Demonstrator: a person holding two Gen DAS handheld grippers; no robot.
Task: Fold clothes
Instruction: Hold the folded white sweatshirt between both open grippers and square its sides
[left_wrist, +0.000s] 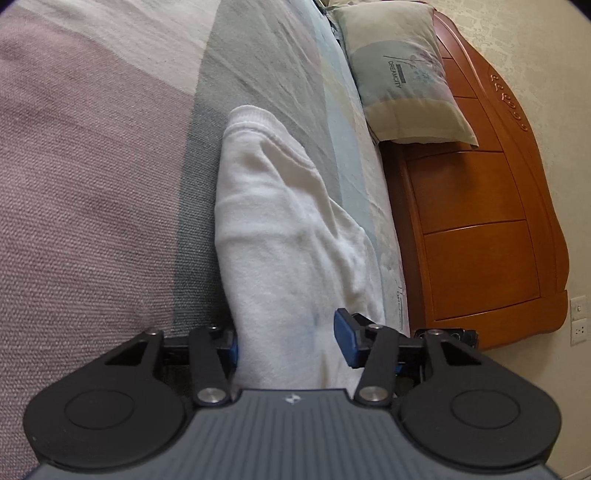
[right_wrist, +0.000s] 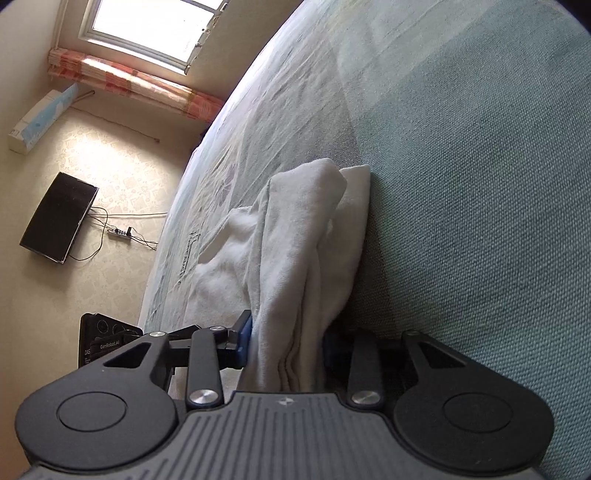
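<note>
A white garment (left_wrist: 284, 229) lies bunched lengthwise on the bed, its ribbed edge at the far end. My left gripper (left_wrist: 288, 343) is shut on its near end, and the thick cloth fills the gap between the blue pads (left_wrist: 345, 339). In the right wrist view the same white garment (right_wrist: 310, 236) runs away in folded layers with a stitched hem near the camera. My right gripper (right_wrist: 286, 341) is shut on that bundle, with the right finger mostly hidden behind the cloth.
The bed carries a grey-green and mauve cover (left_wrist: 85, 184) over a pale printed sheet (right_wrist: 280, 96). A pillow (left_wrist: 402, 74) leans on the wooden headboard (left_wrist: 480, 206). On the floor are a dark screen (right_wrist: 59, 218), cables and a power strip (right_wrist: 120, 232). A window (right_wrist: 155, 26) is behind.
</note>
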